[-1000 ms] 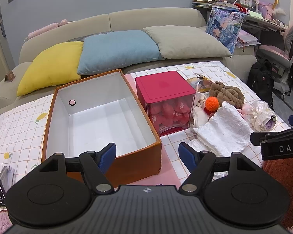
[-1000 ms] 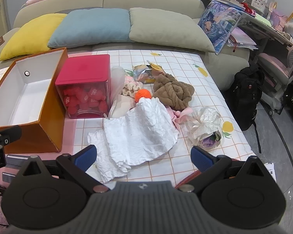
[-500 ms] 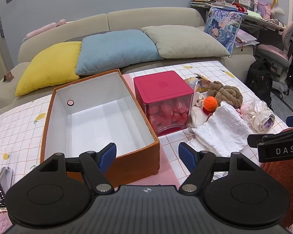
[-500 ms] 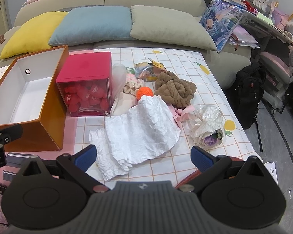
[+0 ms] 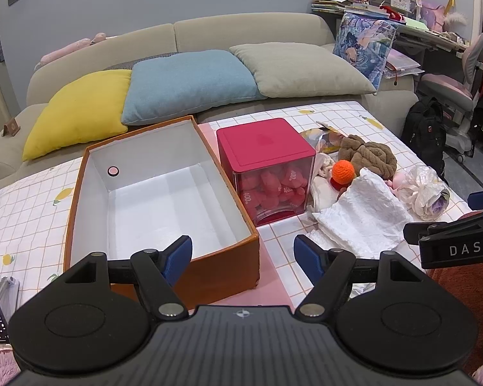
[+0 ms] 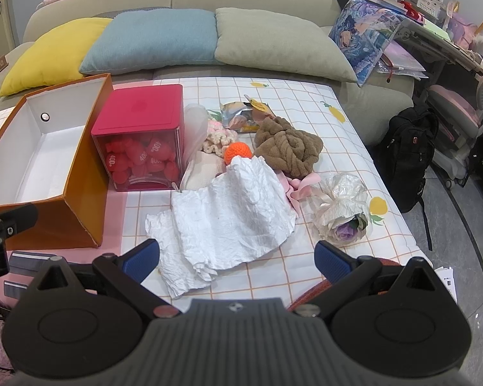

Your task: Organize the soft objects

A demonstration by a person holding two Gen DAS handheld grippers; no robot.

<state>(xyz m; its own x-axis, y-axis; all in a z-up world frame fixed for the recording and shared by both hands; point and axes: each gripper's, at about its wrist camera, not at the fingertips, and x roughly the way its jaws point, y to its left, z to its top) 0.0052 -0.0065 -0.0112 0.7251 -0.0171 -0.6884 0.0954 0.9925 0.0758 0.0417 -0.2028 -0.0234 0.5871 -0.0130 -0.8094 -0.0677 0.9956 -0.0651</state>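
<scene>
Currently, both the left gripper (image 5: 243,254) and right gripper (image 6: 236,257) are being held wide apart and empty, so the white cloth (image 6: 228,206) at frame centre is best being gripped by a raised fold.

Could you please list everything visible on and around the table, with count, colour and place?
Open box: 1, orange outside, white inside, table left.
Lidded cube: 1, red, right of box.
Crumpled cloth: 1, white, table front.
Knit ball: 1, orange, behind cloth.
Plush bundle: 1, brown, table centre.
Wrapped flower: 1, white-purple, table right.
Cushions: 3, yellow, blue, beige, on sofa.
Backpack: 1, black, floor right.
Left gripper: open.
Right gripper: open.
</scene>
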